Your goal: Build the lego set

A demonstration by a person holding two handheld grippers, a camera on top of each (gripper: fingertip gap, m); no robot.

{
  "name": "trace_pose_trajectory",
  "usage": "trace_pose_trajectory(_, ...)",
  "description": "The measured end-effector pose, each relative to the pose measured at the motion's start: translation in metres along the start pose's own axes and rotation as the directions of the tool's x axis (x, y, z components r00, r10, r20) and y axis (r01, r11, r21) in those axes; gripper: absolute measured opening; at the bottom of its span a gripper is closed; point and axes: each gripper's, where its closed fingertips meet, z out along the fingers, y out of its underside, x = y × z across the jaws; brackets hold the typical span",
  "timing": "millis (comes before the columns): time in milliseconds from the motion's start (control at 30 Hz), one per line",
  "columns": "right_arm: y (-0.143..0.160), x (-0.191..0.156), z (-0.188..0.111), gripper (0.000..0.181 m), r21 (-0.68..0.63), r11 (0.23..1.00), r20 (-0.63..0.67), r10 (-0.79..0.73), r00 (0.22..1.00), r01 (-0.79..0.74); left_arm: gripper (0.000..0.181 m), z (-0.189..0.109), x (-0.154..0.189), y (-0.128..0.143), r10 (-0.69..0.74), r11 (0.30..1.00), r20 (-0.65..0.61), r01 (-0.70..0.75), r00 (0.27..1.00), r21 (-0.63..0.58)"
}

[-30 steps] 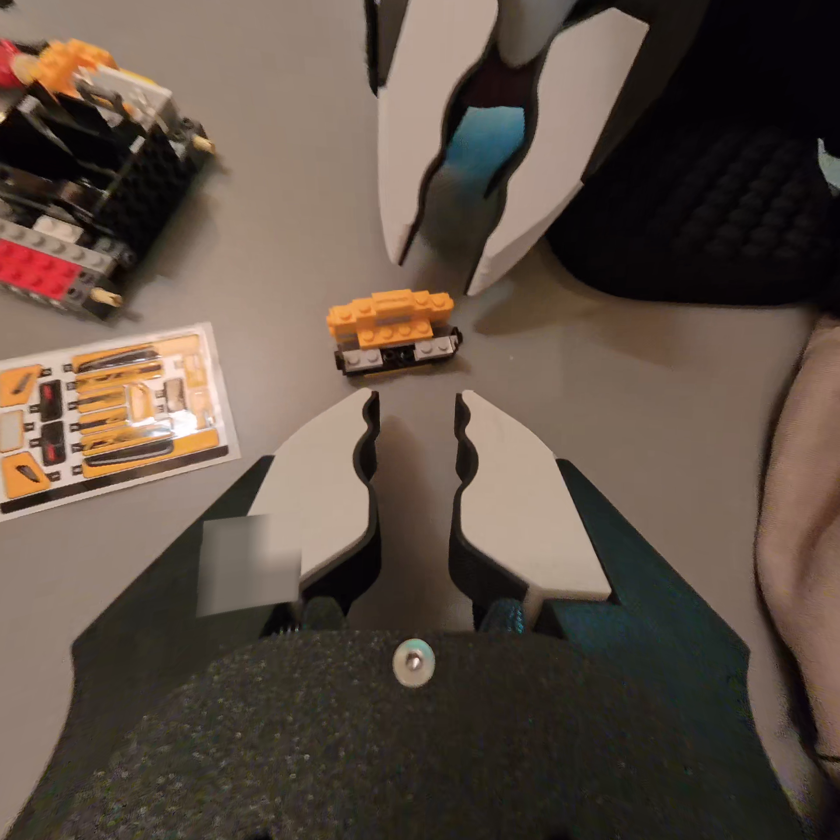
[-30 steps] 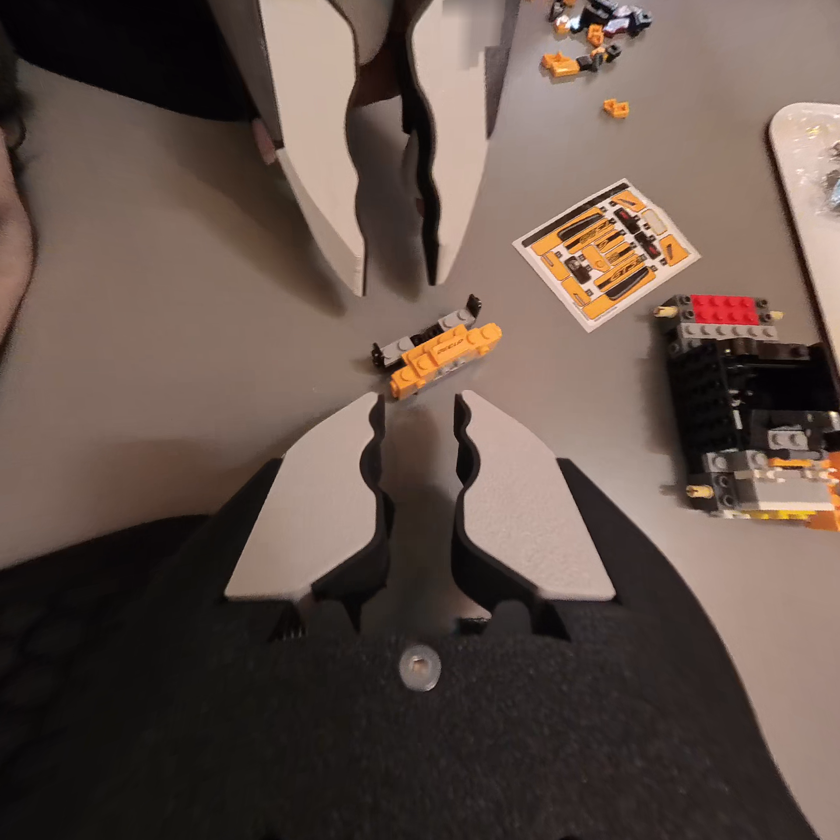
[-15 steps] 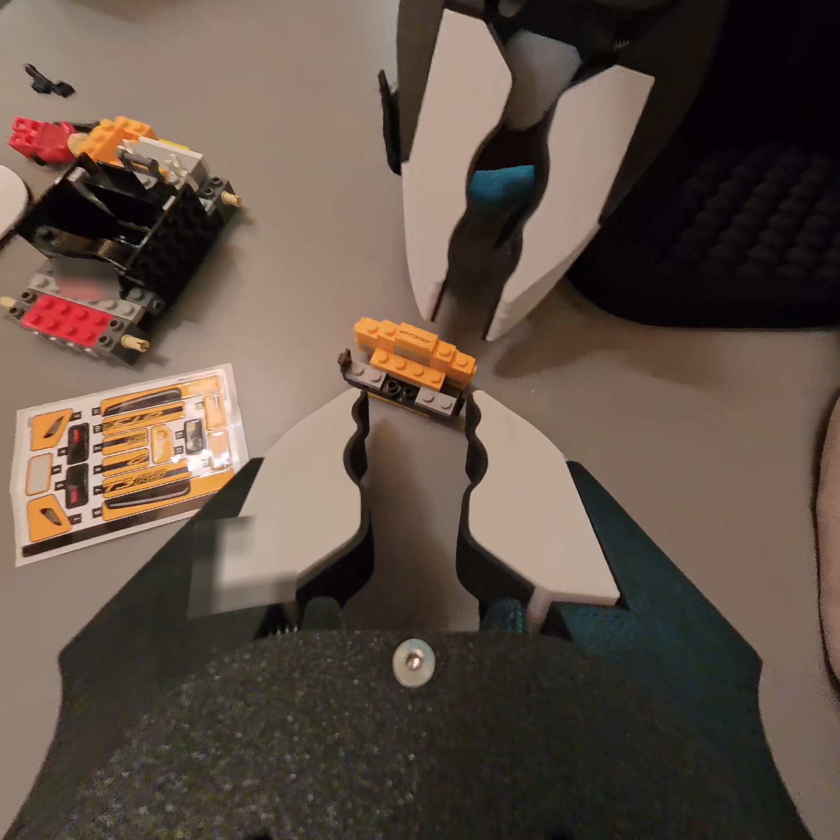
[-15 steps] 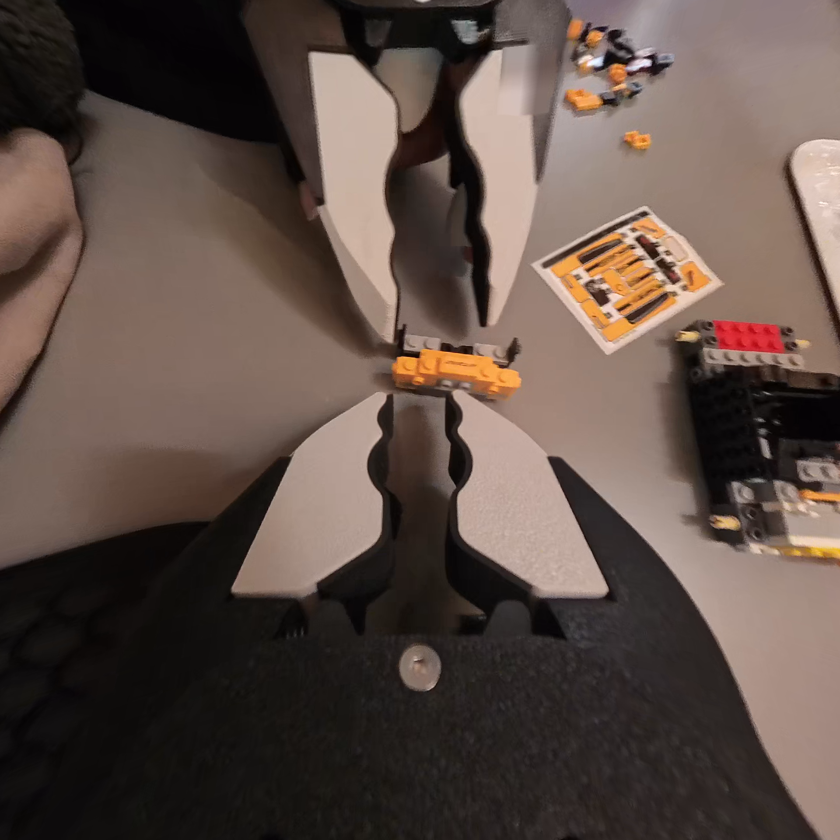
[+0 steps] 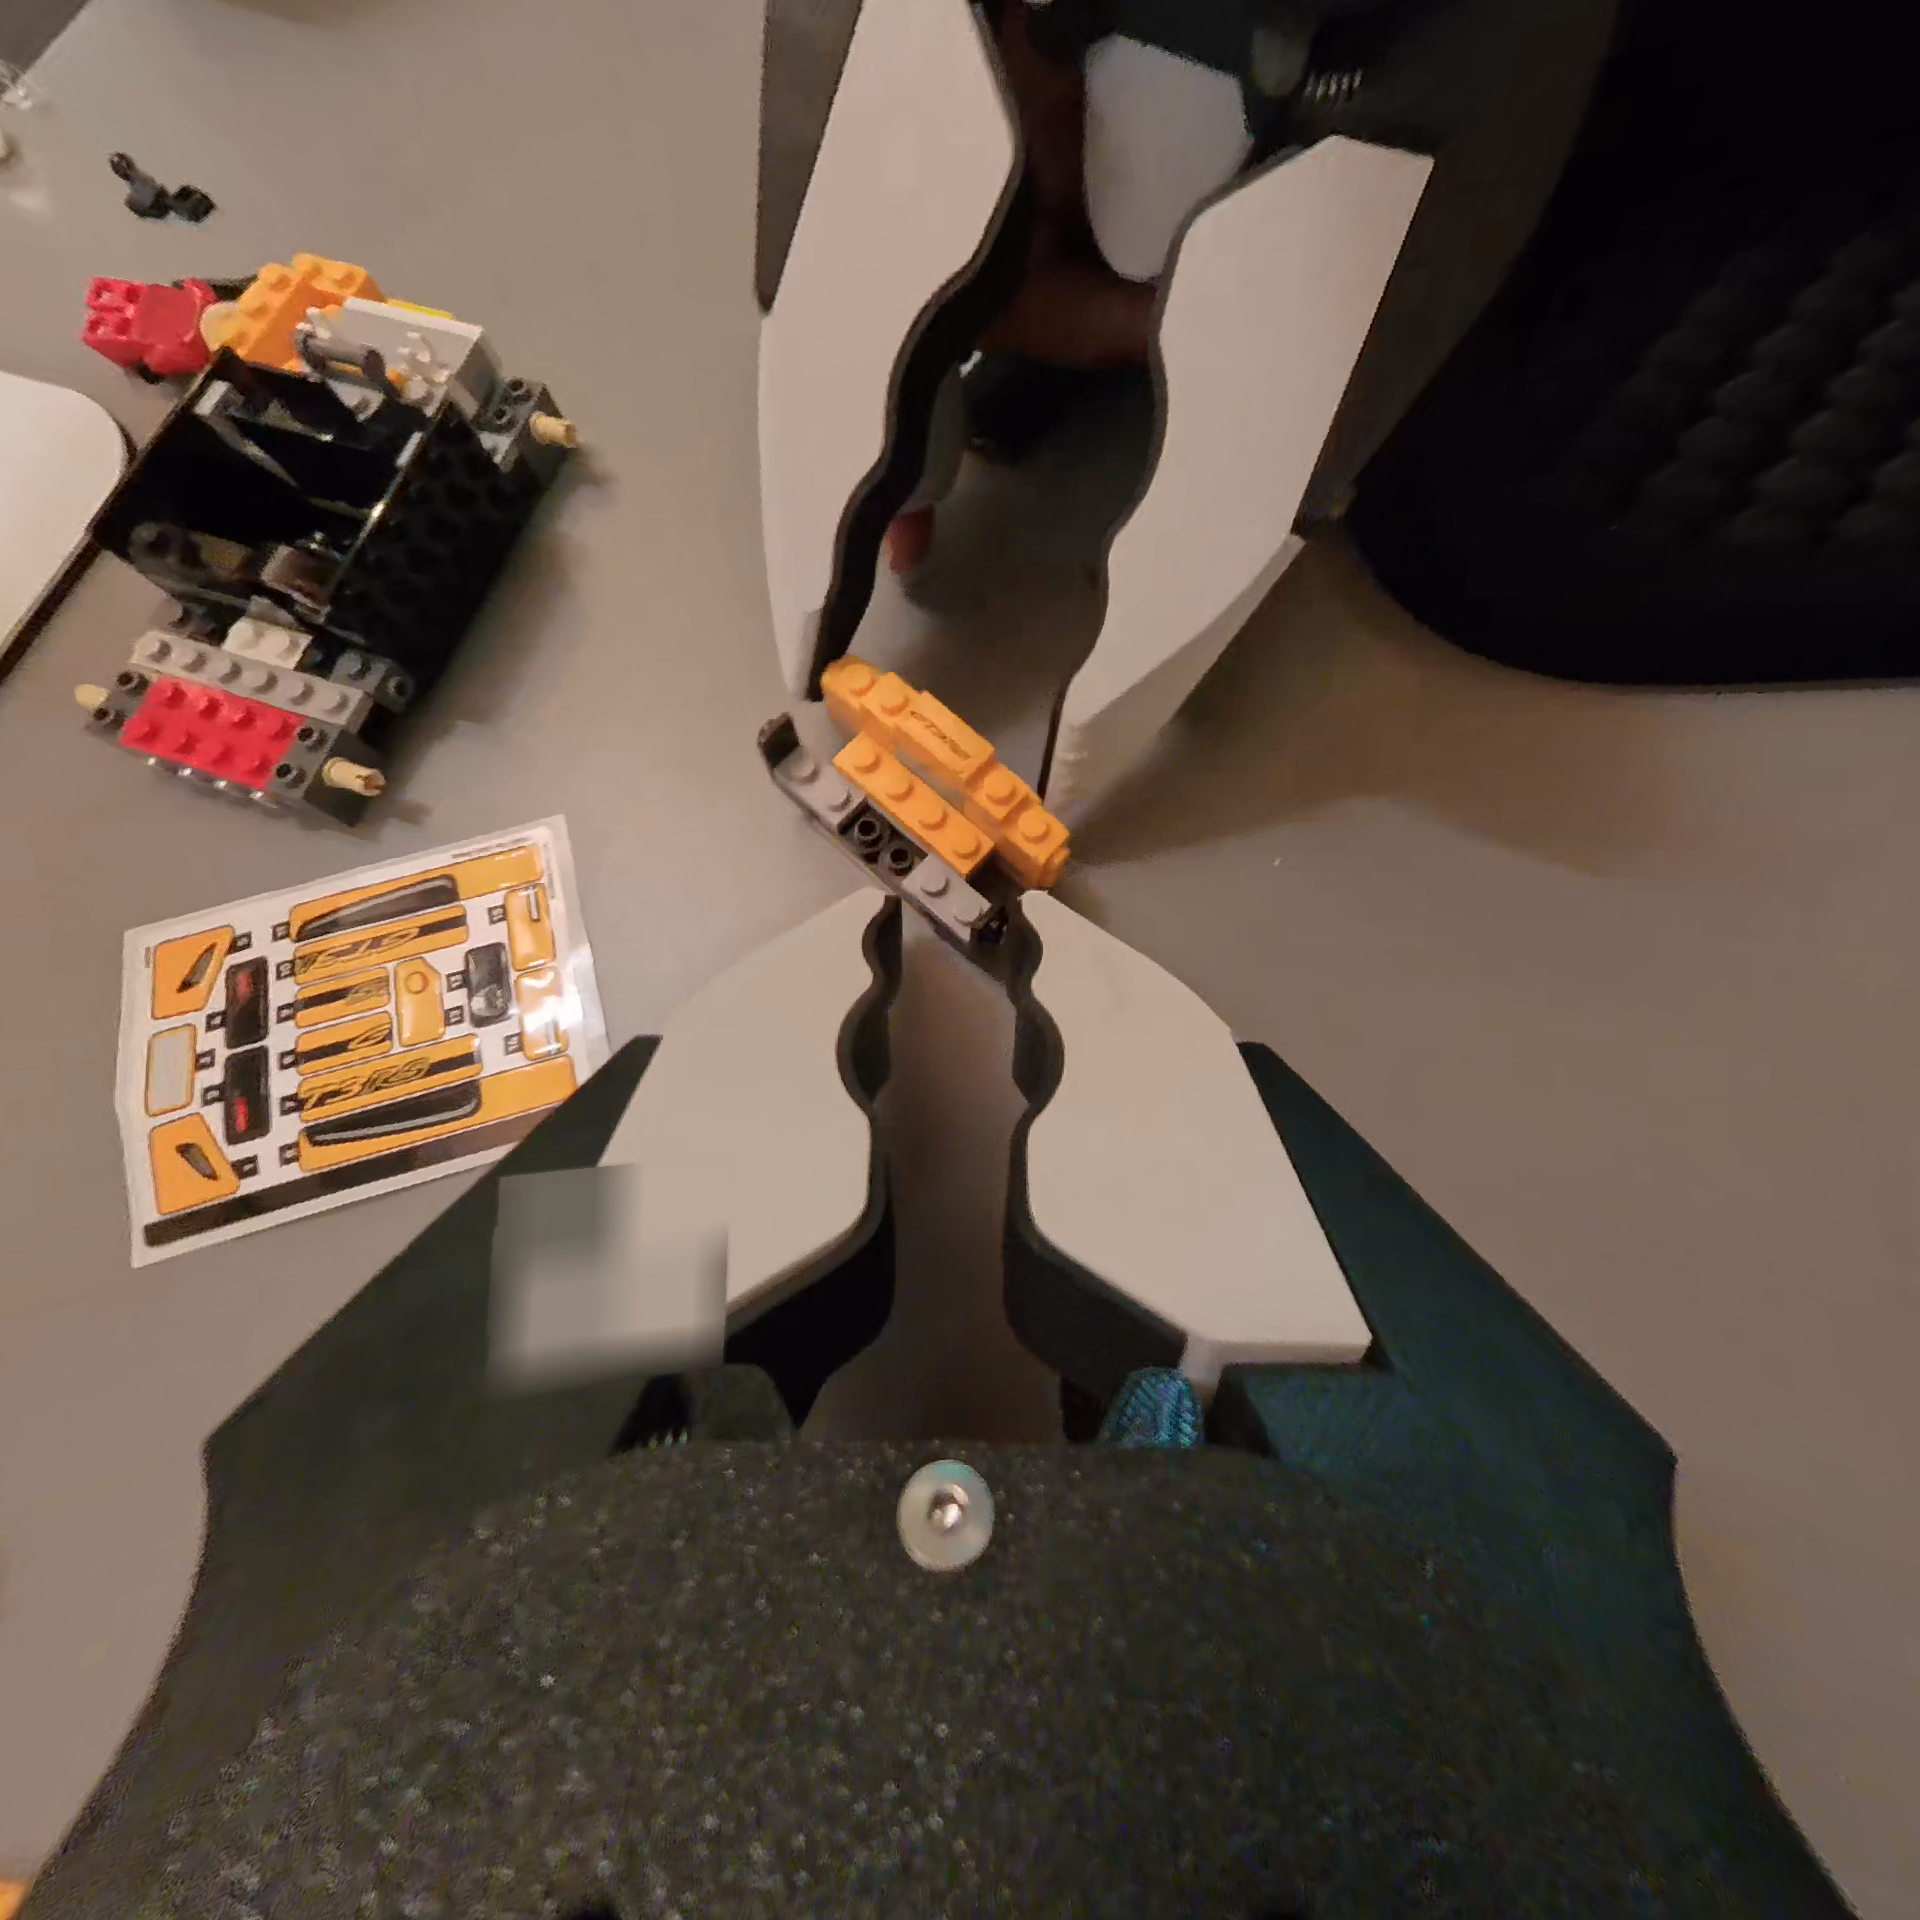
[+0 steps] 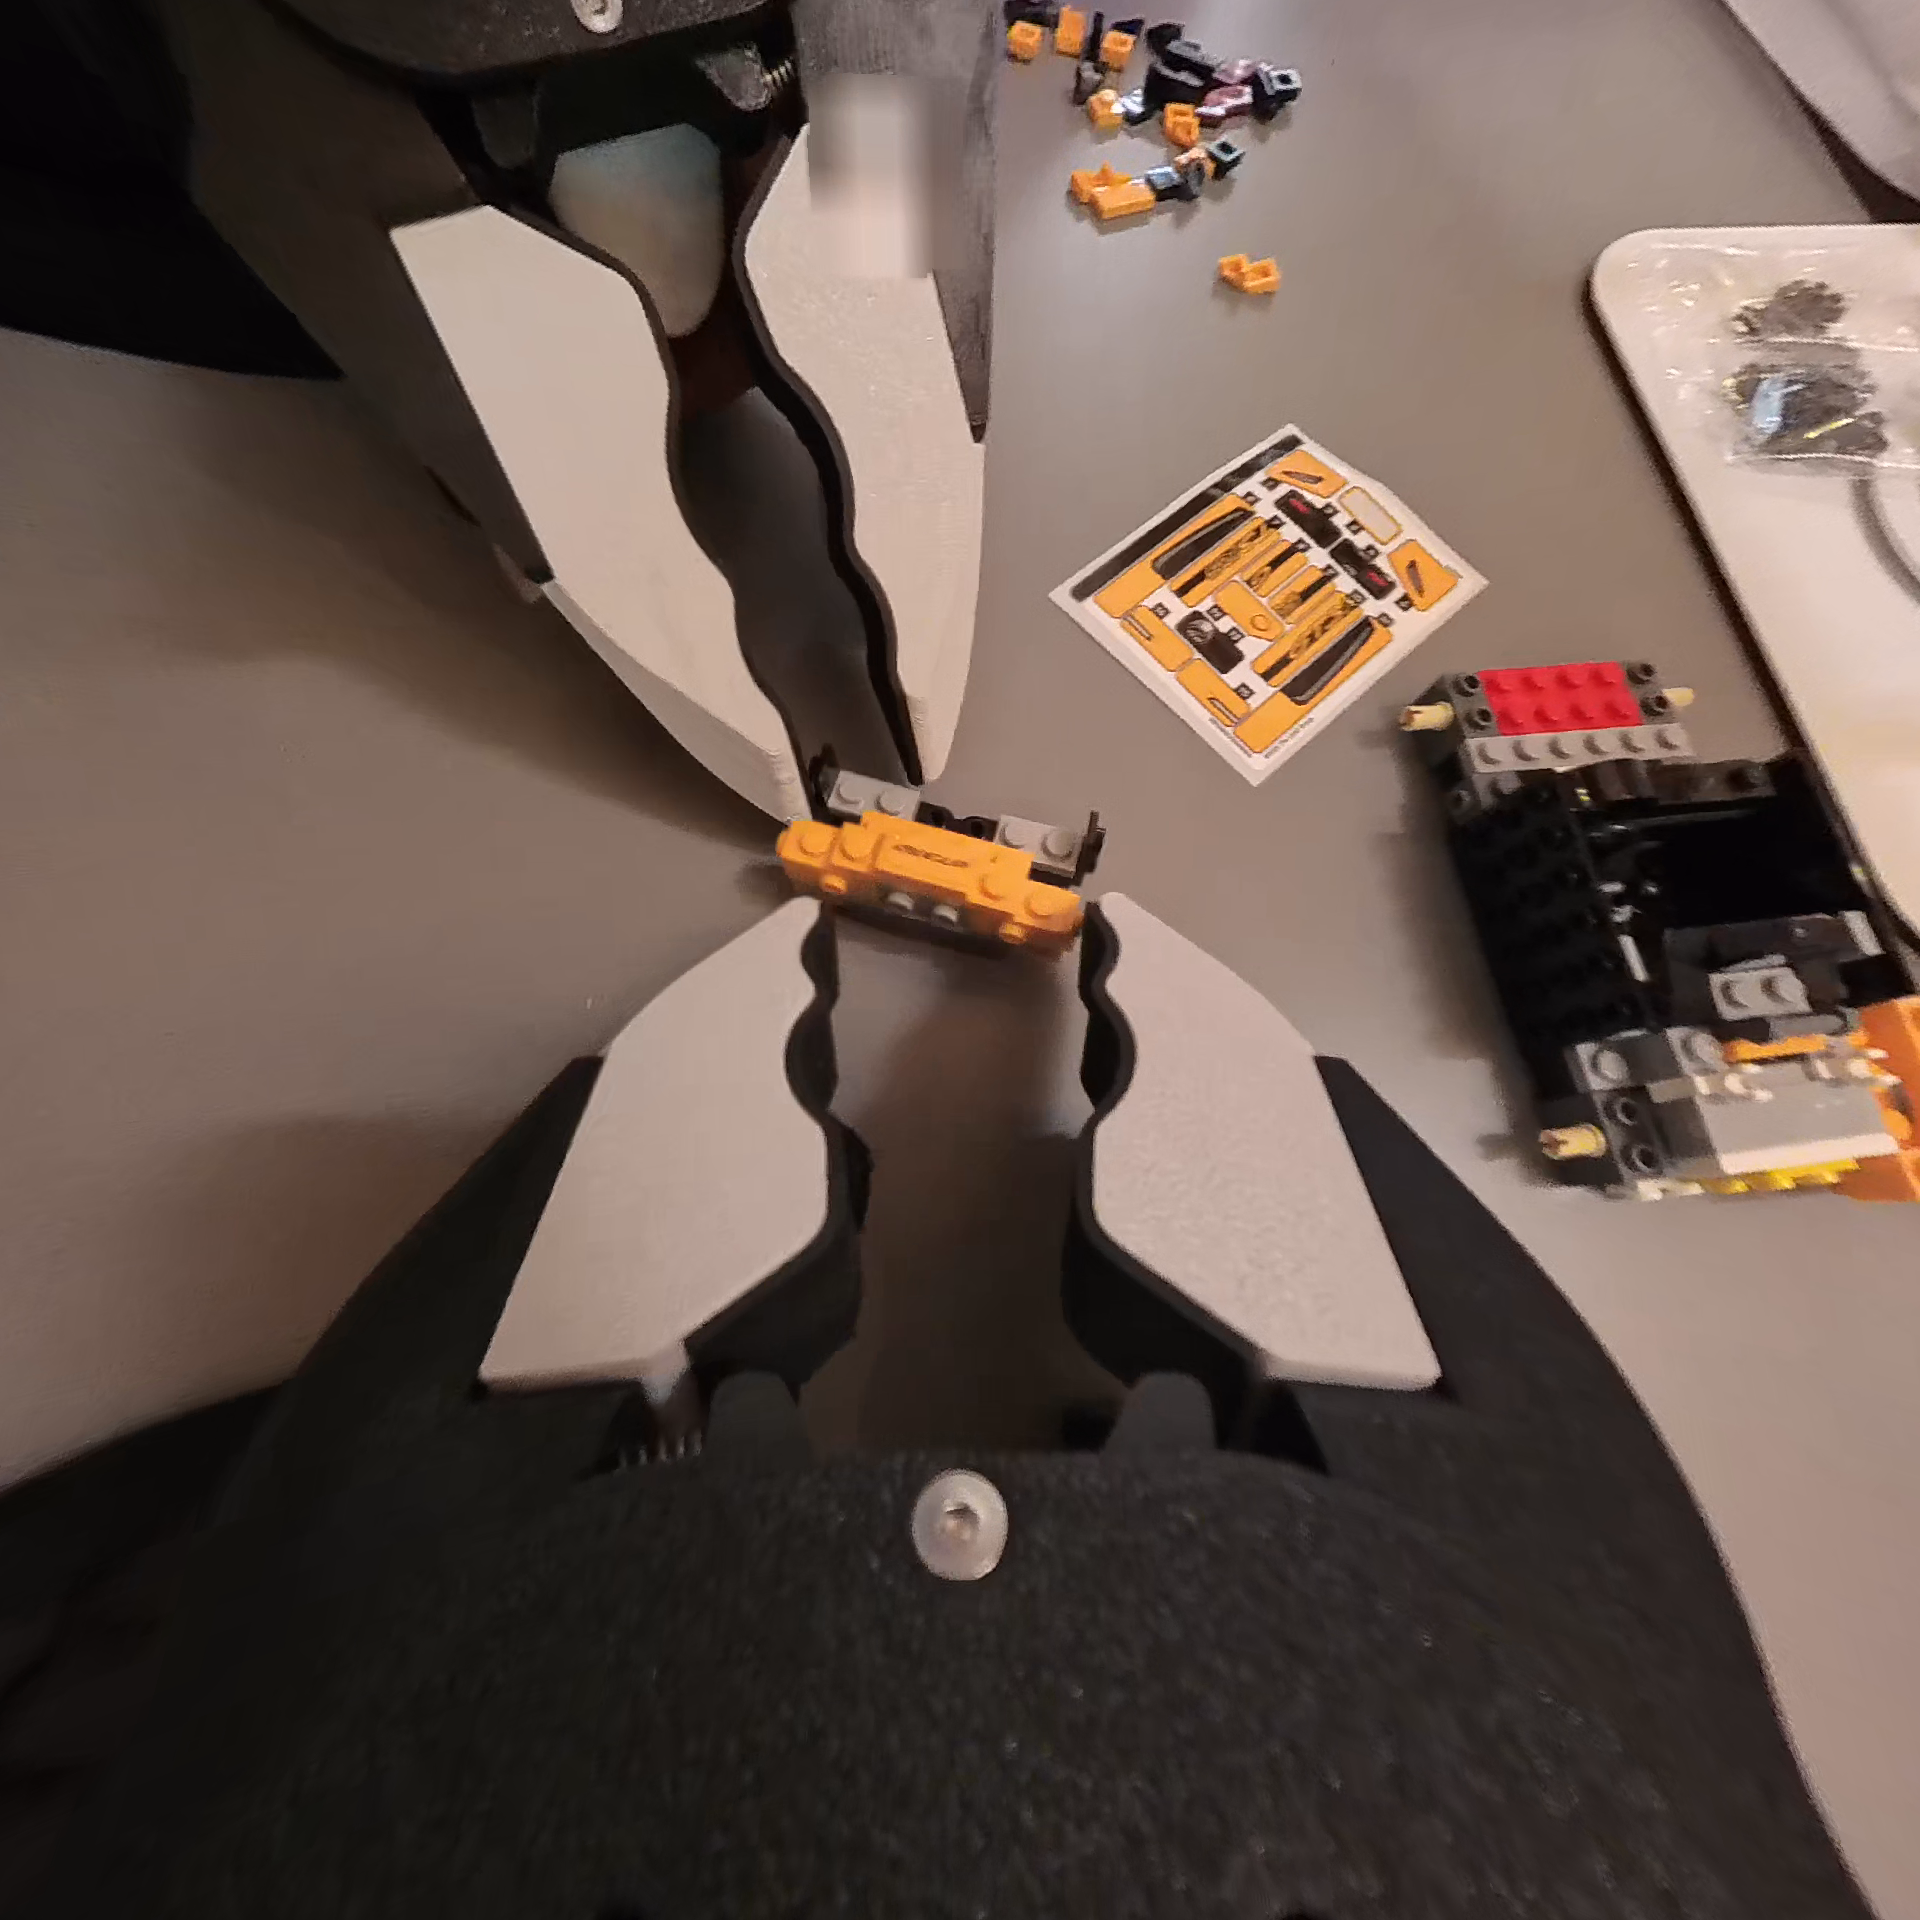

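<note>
A small orange and grey lego assembly [image 5: 935,790] lies between both grippers, also in the right wrist view [image 6: 935,862]. My left gripper [image 5: 954,914] is shut on the assembly's grey and black end; from the right wrist view it [image 6: 862,779] comes in from the top. My right gripper [image 6: 954,909] is open, its tips standing at the two ends of the orange part; in the left wrist view it [image 5: 945,717] comes in from above. The black, grey and red car chassis [image 5: 312,540] sits apart on the grey table [image 6: 260,727], also seen at right [image 6: 1621,914].
An orange and black sticker sheet [image 5: 353,1039] lies flat near the chassis [image 6: 1268,603]. Several loose small pieces [image 6: 1153,114] lie at the back. A white tray [image 6: 1766,436] holds clear bags of parts. A black textured object [image 5: 1714,416] fills the right side.
My left gripper has closed onto the assembly's grey end. My right gripper has opened wider around the orange part. The assembly has turned, and both grippers have moved in closer.
</note>
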Motion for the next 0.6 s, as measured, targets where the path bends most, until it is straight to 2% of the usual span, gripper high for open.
trace_pose_trajectory(233, 0.006, 0.003, -0.003, 0.031, -0.039, 0.999, -0.024, -0.016, 1.0, 0.015, 0.013, -0.002, -0.007, 0.002, -0.033, 0.999, 0.018, 0.033, 0.999, 0.0)
trace_pose_trajectory(433, 0.01, -0.003, -0.01, 0.022, -0.062, 0.997, 0.03, -0.043, 0.999, 0.045, 0.019, -0.005, -0.019, 0.005, -0.056, 0.998, 0.06, 0.055, 0.997, 0.007)
trace_pose_trajectory(600, 0.002, 0.001, -0.021, 0.022, 0.009, 0.999, 0.035, -0.039, 0.999, 0.038, 0.026, -0.019, -0.026, -0.007, -0.069, 0.993, 0.056, 0.063, 0.996, 0.103)
